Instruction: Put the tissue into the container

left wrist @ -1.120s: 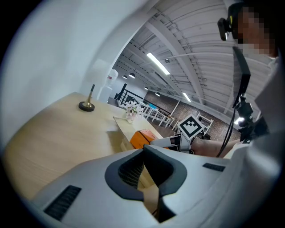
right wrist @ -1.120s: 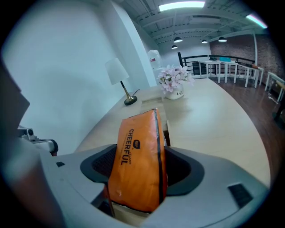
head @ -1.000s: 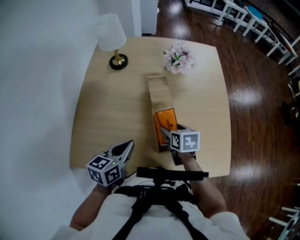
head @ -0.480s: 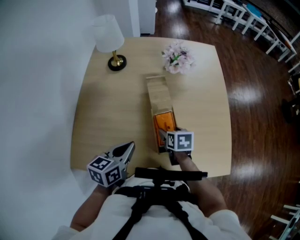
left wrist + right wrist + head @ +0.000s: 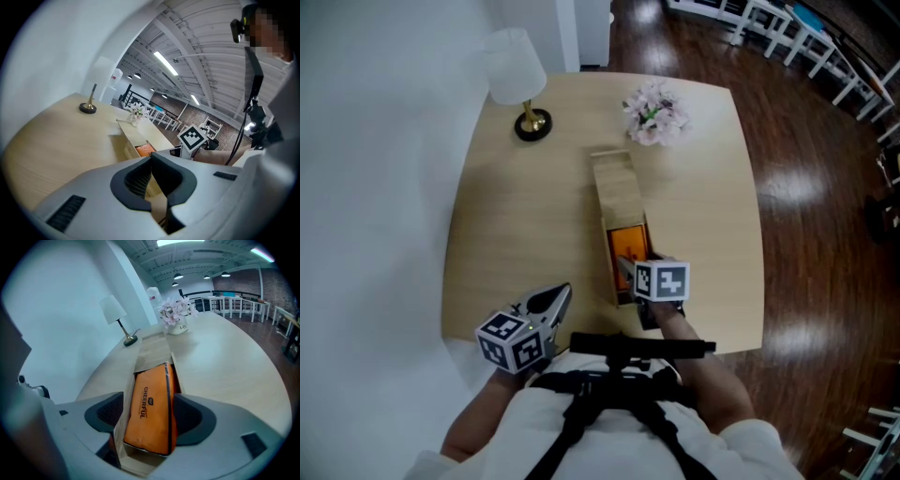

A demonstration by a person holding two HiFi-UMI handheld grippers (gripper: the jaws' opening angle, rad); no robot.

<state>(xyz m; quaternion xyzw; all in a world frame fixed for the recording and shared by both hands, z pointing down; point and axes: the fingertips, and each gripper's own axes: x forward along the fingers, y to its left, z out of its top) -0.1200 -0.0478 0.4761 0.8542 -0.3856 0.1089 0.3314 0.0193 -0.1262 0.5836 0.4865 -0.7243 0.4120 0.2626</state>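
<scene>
Right tool point(image 5: 149, 404): jaws wide, clamped on the orange tissue pack point(image 5: 628, 246), gripped by its long sides so it lines up with the slot.
Tissue pack: in the near end of the long wooden container point(image 5: 615, 187), seemingly not fully seated.
Left tool point(image 5: 152, 158): jaws together, empty, parked at the table point(image 5: 516, 225) edge, probably just kept clear.

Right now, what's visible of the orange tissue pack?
The orange tissue pack is a soft rectangular packet, plastic-looking, with black CHEERFUL print on top. It lies lengthwise in the near end of the long wooden container, slightly tilted. The right gripper straddles it; whether its pads press it is unclear.
</scene>
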